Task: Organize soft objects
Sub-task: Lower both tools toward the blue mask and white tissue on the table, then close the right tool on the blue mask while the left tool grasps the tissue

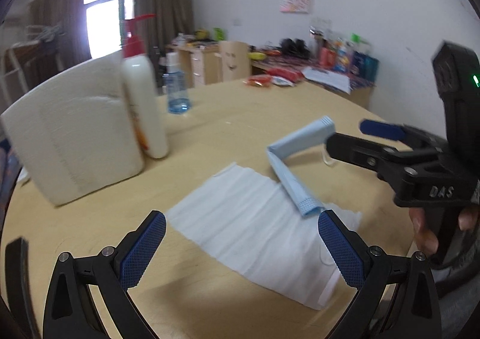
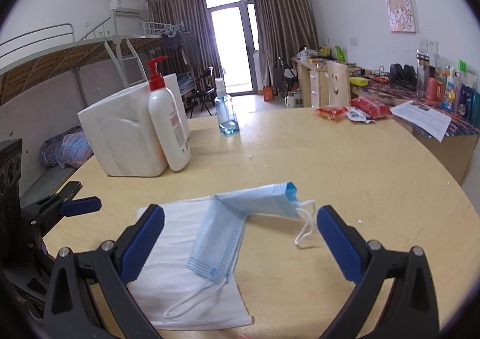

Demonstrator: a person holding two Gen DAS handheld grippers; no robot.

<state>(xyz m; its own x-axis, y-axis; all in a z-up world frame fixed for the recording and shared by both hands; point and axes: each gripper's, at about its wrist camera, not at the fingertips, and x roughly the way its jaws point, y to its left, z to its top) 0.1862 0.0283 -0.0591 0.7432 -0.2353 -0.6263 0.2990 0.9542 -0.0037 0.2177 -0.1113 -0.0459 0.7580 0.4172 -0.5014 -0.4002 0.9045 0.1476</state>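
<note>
Both grippers, left [image 1: 241, 246] and right [image 2: 240, 241], gape around the folded blue mask [image 2: 237, 222].

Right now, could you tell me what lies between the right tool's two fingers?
In the right wrist view, the folded blue mask lies between the open right tool's fingers, partly over the white mask.

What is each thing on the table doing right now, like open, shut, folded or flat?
Left gripper: open, holding nothing.
Right gripper: open, holding nothing.
Blue mask: bent, one end raised, lying partly on the white mask.
White mask: flat.
Pump bottle: upright.
Small blue bottle: upright, capped.
</note>
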